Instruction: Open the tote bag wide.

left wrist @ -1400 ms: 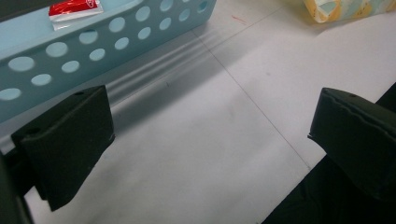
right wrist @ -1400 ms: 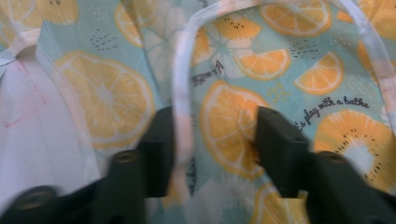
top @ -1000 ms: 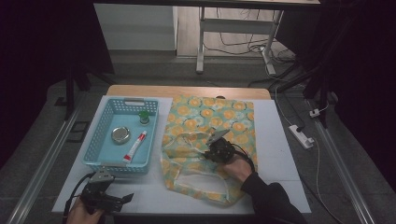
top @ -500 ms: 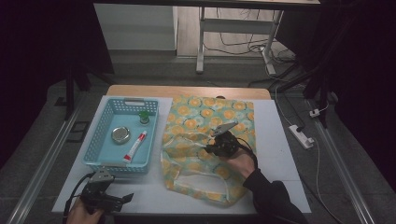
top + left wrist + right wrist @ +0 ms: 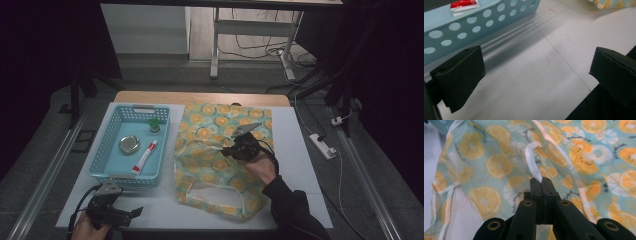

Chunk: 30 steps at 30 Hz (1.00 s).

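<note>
A cloth bag [image 5: 220, 150] printed with orange and lemon slices lies on the white table. My right gripper [image 5: 231, 150] hovers over its middle, shut on the bag's white handle strap [image 5: 534, 167], which rises from the fabric [image 5: 489, 165] into the closed jaws. The strap lifts the cloth a little. My left gripper [image 5: 131, 214] rests low at the table's front left, jaws wide apart over bare white tabletop [image 5: 534, 75], with nothing between its pads [image 5: 461, 75].
A light blue perforated basket [image 5: 107, 160] stands left of the bag; it holds a round metal tin [image 5: 129, 145], a red-and-white tube [image 5: 144, 156] and a green-capped item [image 5: 154, 125]. Its wall [image 5: 456, 32] is just beyond my left gripper. A power strip [image 5: 322, 146] lies off the right edge.
My right gripper has risen and moved away from the person over the bag, drawing the handle strap up with it. The left gripper has stayed where it was.
</note>
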{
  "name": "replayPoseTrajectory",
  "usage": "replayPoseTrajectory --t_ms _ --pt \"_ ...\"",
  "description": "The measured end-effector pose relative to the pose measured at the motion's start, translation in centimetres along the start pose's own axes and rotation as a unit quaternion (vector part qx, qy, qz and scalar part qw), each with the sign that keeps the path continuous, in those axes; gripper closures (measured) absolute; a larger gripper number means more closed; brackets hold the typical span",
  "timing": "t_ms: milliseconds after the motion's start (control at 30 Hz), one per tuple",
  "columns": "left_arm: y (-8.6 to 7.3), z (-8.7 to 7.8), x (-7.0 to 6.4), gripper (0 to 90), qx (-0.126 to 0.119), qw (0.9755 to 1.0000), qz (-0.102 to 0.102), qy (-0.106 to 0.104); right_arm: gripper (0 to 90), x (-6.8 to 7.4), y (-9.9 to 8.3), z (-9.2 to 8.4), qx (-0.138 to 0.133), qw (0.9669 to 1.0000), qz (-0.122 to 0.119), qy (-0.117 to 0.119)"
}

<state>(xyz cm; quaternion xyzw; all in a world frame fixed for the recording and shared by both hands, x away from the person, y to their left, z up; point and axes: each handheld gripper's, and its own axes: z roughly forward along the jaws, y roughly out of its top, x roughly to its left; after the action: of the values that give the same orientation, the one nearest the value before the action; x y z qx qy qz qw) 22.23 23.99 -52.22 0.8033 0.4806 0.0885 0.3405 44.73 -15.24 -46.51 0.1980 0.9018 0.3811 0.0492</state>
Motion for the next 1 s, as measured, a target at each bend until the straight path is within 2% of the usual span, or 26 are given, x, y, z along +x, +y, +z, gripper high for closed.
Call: replayPoseTrajectory --t_ms 433,600,1000 --pt "0.0 0.0 0.0 0.0 0.001 1.0 -0.002 0.0 90.0 -0.4 1.7 -1.2 -0.027 0.9996 0.008 -0.008" --pt "0.0 0.0 0.0 0.0 0.0 1.0 -0.002 0.0 90.0 -0.7 2.6 -1.9 -0.05 0.9985 0.018 -0.012" --pt "0.0 0.0 0.0 0.0 0.001 1.0 0.0 0.0 90.0 -1.4 3.4 -3.2 -0.073 0.9965 0.029 -0.029"
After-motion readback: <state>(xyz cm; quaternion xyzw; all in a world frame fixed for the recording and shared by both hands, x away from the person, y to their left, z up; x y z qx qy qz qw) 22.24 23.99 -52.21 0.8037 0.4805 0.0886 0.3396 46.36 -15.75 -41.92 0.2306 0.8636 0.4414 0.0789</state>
